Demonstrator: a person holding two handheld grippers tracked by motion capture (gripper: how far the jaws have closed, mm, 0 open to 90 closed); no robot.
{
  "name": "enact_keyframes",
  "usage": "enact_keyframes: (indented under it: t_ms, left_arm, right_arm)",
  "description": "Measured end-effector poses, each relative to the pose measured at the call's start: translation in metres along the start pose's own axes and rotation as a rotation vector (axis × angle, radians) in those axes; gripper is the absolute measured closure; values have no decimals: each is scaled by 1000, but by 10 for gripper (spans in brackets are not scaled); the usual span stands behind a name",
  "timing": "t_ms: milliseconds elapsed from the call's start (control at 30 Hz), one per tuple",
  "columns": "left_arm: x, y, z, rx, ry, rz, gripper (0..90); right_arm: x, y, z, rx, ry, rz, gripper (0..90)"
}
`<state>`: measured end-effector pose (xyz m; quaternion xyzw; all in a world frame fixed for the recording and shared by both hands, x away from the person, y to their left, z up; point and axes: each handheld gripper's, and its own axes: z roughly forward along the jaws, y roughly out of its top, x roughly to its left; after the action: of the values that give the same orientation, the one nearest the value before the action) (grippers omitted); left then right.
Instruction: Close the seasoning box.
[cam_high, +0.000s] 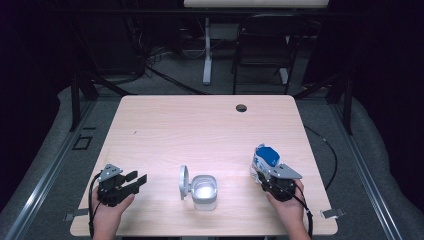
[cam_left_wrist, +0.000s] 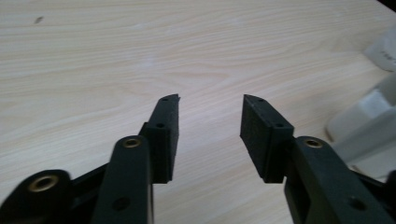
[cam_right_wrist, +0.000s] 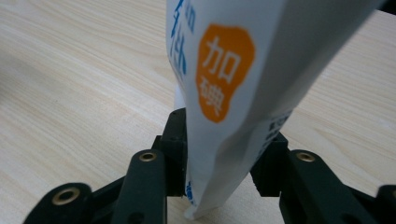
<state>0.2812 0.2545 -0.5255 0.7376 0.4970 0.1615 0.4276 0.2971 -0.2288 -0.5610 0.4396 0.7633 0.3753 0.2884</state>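
Standing between the right gripper's (cam_right_wrist: 219, 172) half-open fingers (cam_right_wrist: 173, 140), touching both: white pouch (cam_right_wrist: 233, 93).

A pale wooden table (cam_high: 200, 130) stands on grey floor (cam_high: 165, 75), a dark chair (cam_high: 262, 45) behind.

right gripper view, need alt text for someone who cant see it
A white pouch with an orange label and blue print stands between the right gripper's two black jaws, its lower end tapering down between their pads. Behind it lies a light wood-grain table.
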Motion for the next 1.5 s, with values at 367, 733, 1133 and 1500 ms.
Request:
enact_keyframes:
  t_ms: [367,733,1133,1500]
  left_arm:
    - [-46,14,4,15,-138,113,859]
    - [-75,23,5,8,-244,183,900]
    - [-97,29,6,-25,-336,207,900]
    - [-109,31,5,-24,-344,247,900]
  right_arm:
    - [2,-3,-5,19,-12,-17,499]
    - [0,-9,-13,37,-17,15,439]
    - [2,-13,-26,50,-3,35,401]
    - [2,-15,-32,57,7,35,398]
